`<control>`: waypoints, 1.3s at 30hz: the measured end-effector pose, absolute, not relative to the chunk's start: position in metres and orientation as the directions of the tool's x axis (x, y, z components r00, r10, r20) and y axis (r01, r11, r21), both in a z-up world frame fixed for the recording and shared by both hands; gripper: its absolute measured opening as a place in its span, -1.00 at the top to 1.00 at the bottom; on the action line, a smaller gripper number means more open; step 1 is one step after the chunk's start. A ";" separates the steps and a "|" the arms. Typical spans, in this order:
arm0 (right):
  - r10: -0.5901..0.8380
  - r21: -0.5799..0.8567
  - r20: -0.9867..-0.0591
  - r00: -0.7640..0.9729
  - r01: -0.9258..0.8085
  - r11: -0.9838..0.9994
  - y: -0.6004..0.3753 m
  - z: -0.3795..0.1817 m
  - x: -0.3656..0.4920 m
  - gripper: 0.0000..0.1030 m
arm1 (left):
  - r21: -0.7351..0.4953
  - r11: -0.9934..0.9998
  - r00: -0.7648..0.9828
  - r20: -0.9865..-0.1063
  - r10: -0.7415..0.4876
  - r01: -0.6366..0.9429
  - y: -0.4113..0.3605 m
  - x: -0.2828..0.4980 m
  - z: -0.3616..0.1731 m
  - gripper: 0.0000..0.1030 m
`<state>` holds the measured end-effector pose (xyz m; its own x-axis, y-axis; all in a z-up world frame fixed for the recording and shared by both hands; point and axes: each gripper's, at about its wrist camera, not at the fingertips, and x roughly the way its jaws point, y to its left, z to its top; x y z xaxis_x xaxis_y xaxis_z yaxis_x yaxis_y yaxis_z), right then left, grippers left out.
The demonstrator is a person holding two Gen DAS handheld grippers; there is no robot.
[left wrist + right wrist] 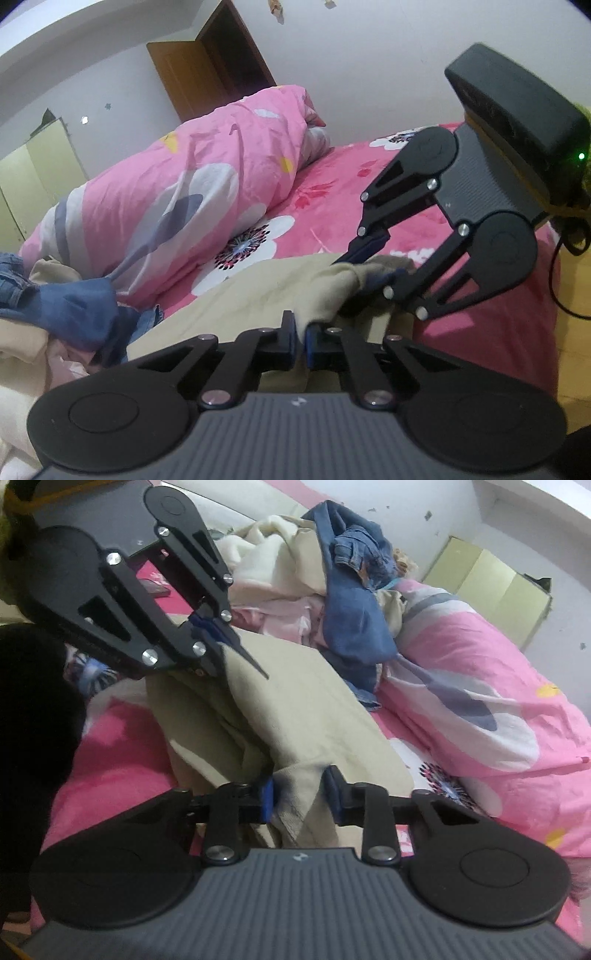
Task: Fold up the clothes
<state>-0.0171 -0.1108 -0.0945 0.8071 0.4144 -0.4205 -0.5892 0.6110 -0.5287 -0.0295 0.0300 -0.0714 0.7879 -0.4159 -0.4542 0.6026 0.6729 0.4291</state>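
Bedroom setup, pretty lived-in: a bed with a hot pink floral sheet point(332, 206) takes up most of both views, and a rolled-up pink duvet point(207, 184) with big white and grey flowers lies along its far side. Behind that are plain pale walls, a brown wooden door point(207, 70) standing open, and some pale green cabinet doors point(33, 173) off in the corner. A heap of unfolded laundry sits at the end of the duvet, with blue denim pieces point(351, 602) draped over cream and light pink stuff point(273, 576).

The thing being worked on is a beige garment point(295, 709), lying on the sheet in front of the pile, partly doubled over. Both claws are on the same edge of it, close to each other. The left gripper point(300, 341) is clamped tight, with a bunched bit of beige fabric pinched between its blue pads. The right gripper point(298, 794) has its jaws narrowed onto a thicker fold of the same cloth, and the fabric is squeezed in between the pads, so it's grasping too. In the left view the right claw comes in from the right side, its tips buried in the cloth.

No readable writing anywhere; there's just a tiny pale logo on each gripper body, too small to make out.
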 end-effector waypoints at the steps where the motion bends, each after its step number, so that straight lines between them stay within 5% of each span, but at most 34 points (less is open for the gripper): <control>1: 0.393 -0.563 -0.405 0.825 -0.564 0.604 -0.107 -0.096 -0.020 0.65 | 0.426 0.675 0.788 -0.452 -0.418 0.602 0.031 -0.031 -0.071 0.89; 14: 0.127 -0.846 -0.225 0.966 -0.258 0.466 -0.065 -0.154 -0.045 0.69 | 0.427 0.657 0.770 -0.485 -0.414 0.622 0.036 -0.036 -0.084 0.87; 16: 0.107 -0.842 -0.222 0.969 -0.246 0.481 -0.063 -0.150 -0.045 0.69 | 0.466 0.646 0.786 -0.481 -0.387 0.604 0.038 -0.042 -0.087 0.63; 22: 0.094 -0.794 -0.236 0.967 -0.247 0.555 -0.068 -0.141 -0.042 0.69 | 0.565 0.655 0.853 -0.448 -0.266 0.502 0.052 -0.056 -0.094 0.45; 26: 0.101 -0.751 -0.251 0.963 -0.259 0.607 -0.071 -0.133 -0.039 0.69 | 0.613 0.663 0.889 -0.417 -0.190 0.429 0.059 -0.059 -0.098 0.45; 31: 0.096 -0.754 -0.227 0.969 -0.237 0.613 -0.067 -0.136 -0.043 0.70 | 0.638 0.690 0.929 -0.341 -0.145 0.342 0.065 -0.064 -0.091 0.79; 34: 0.082 -0.763 -0.203 0.976 -0.210 0.611 -0.065 -0.138 -0.044 0.71 | 0.687 0.670 0.953 -0.285 -0.106 0.280 0.063 -0.067 -0.095 0.80; 39: 0.062 -0.820 -0.202 0.977 -0.204 0.536 -0.060 -0.154 -0.046 0.68 | 0.685 0.666 0.941 -0.330 -0.077 0.295 0.068 -0.065 -0.109 0.77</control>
<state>-0.0463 -0.0600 -0.1545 0.9773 0.0619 -0.2024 -0.2037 0.5355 -0.8196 -0.0648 0.0685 -0.1089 0.9407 -0.0767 -0.3304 0.2949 0.6660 0.6852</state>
